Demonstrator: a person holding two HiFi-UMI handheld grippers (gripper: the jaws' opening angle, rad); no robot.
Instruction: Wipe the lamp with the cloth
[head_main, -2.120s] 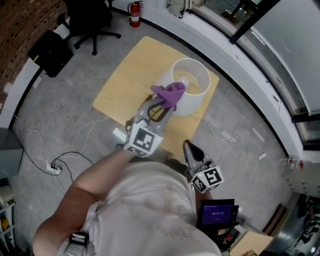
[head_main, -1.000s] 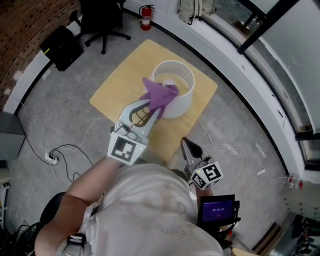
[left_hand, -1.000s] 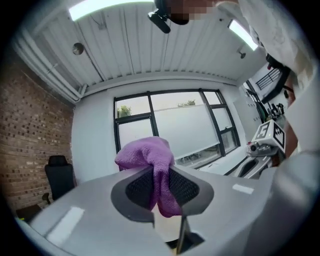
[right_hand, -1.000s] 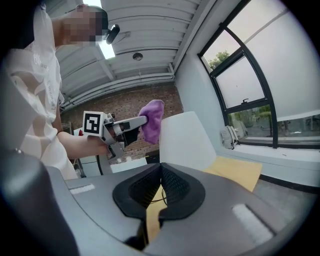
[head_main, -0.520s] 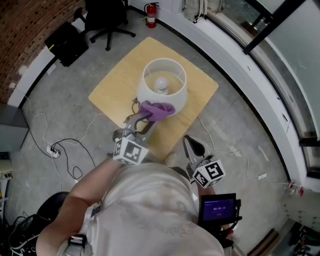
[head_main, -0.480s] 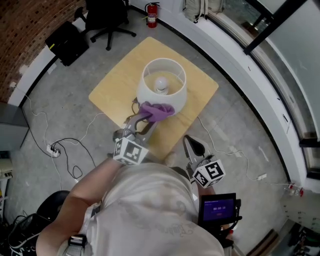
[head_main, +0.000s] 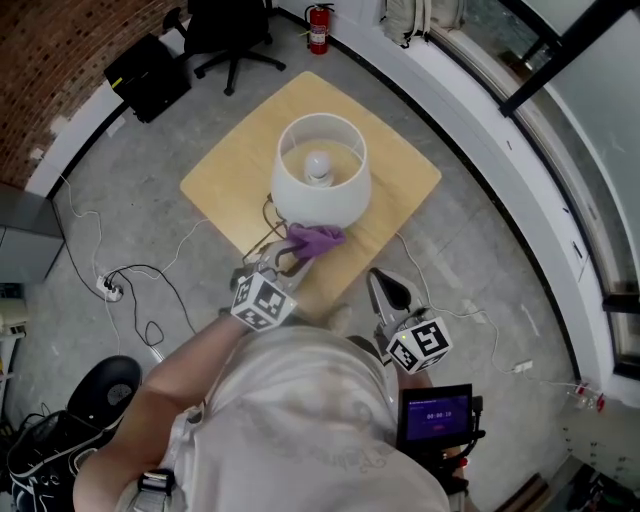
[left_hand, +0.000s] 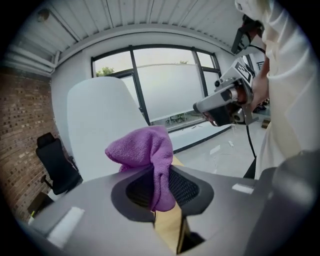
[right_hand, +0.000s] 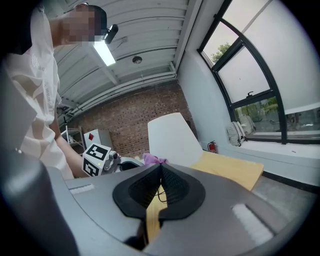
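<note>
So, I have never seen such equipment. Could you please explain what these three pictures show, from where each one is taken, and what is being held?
There is no robot here. A person holds two hand tools, each a gripper with two jaws and a marker cube on it. The picture from above comes from a camera on the person's head. The other two come from a camera on each gripper, looking along its jaws. A wooden table stands on the floor, and on it is a white lamp. The left gripper pinches a purple cloth right by the shade's lower edge; whether the cloth touches the shade I cannot tell. The right gripper has its jaws together, holds nothing, and is near the person's body.
</note>
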